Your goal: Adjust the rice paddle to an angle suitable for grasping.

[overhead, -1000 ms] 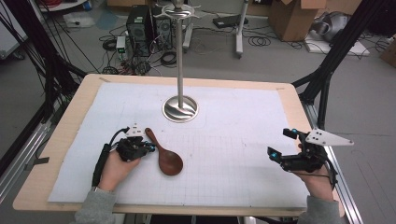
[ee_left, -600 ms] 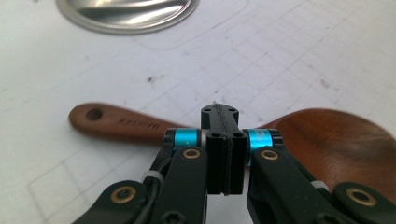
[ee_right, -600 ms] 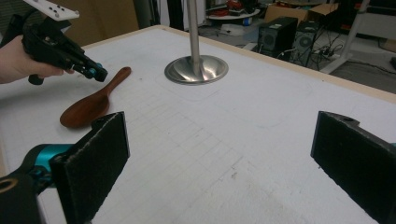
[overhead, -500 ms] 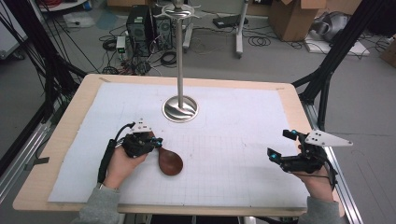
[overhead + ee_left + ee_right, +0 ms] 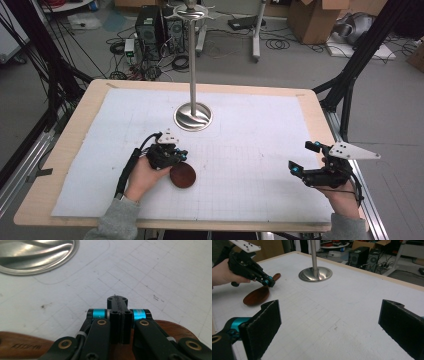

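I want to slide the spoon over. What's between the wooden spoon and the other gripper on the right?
Nothing: the high view shows bare white gridded mat between the wooden spoon and the right gripper.

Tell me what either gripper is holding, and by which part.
Nothing. Left gripper is shut empty over the brown wooden spoon's neck; right gripper is open, empty.

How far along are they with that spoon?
Nothing looks done yet: the wooden spoon lies flat on the table. The left gripper sits over its handle, jaws together, not visibly gripping. The right gripper waits open. Any lifting is yet to come.
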Demonstrator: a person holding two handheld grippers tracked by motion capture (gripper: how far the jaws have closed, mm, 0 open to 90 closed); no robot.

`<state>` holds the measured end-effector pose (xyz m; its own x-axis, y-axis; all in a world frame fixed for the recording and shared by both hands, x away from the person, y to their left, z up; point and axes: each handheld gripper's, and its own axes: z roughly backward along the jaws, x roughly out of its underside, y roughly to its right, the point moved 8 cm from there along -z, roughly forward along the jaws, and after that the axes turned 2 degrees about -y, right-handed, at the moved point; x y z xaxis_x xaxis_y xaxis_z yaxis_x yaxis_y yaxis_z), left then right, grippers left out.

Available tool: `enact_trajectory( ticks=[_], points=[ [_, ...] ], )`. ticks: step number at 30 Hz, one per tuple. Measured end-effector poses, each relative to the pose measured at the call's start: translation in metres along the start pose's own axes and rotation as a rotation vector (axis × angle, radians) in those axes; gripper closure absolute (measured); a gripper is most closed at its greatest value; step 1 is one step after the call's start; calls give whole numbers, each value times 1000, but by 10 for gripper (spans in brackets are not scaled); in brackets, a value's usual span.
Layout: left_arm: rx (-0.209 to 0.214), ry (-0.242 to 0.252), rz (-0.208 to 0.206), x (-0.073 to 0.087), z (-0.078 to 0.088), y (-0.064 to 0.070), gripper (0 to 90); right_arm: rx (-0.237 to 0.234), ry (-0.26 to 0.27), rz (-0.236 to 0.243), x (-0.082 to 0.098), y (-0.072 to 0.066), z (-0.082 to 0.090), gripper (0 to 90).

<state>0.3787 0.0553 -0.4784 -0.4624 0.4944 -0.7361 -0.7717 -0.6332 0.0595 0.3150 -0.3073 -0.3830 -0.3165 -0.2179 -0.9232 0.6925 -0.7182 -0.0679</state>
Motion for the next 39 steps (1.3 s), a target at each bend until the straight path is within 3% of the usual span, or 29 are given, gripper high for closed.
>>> enact_trajectory(
  ticks=[9, 16, 25, 39],
  points=[
    [56, -20, -10, -4, -14, 15, 895, 17, 3, -10, 3, 3, 9, 30],
    [58, -65, -28, 1, -21, 18, 895, 23, 7, -14, 4, 4, 12, 30],
    [67, -96, -18, 5, -15, 20, 896, 25, 10, -20, 4, 7, 7, 29],
    [82, -89, -15, 19, 0, 21, 895, -17, -4, 3, -3, 2, -14, 29]
  ],
)
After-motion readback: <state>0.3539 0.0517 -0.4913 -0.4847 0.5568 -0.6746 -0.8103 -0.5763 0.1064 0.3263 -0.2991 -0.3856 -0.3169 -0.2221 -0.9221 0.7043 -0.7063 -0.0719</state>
